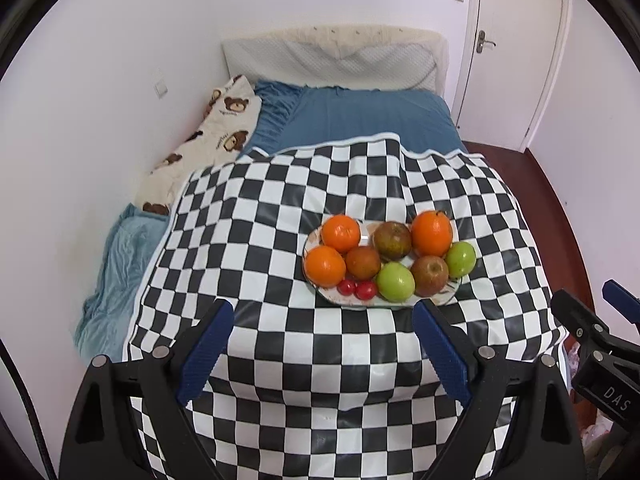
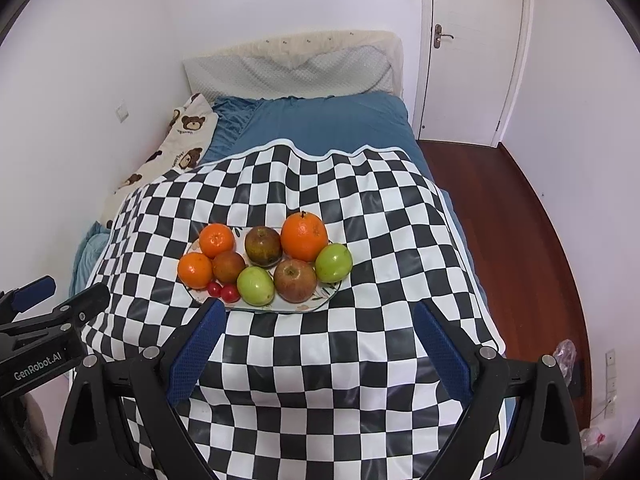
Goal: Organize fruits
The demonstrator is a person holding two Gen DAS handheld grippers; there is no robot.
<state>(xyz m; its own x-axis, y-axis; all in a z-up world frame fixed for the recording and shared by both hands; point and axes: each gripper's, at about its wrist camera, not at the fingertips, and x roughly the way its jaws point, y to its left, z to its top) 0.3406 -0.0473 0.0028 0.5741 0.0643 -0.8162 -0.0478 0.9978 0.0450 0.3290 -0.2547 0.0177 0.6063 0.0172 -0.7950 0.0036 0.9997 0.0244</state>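
Note:
A white patterned plate sits on a black-and-white checkered cloth on a bed. It holds three oranges, three reddish-brown apples, two green apples and two small red tomatoes. My left gripper is open and empty, above the cloth just short of the plate. My right gripper is open and empty, also just short of the plate. Each gripper shows at the edge of the other's view.
The bed has a blue sheet, a bear-print quilt along the left wall and a padded headboard. A white door and wooden floor lie to the right.

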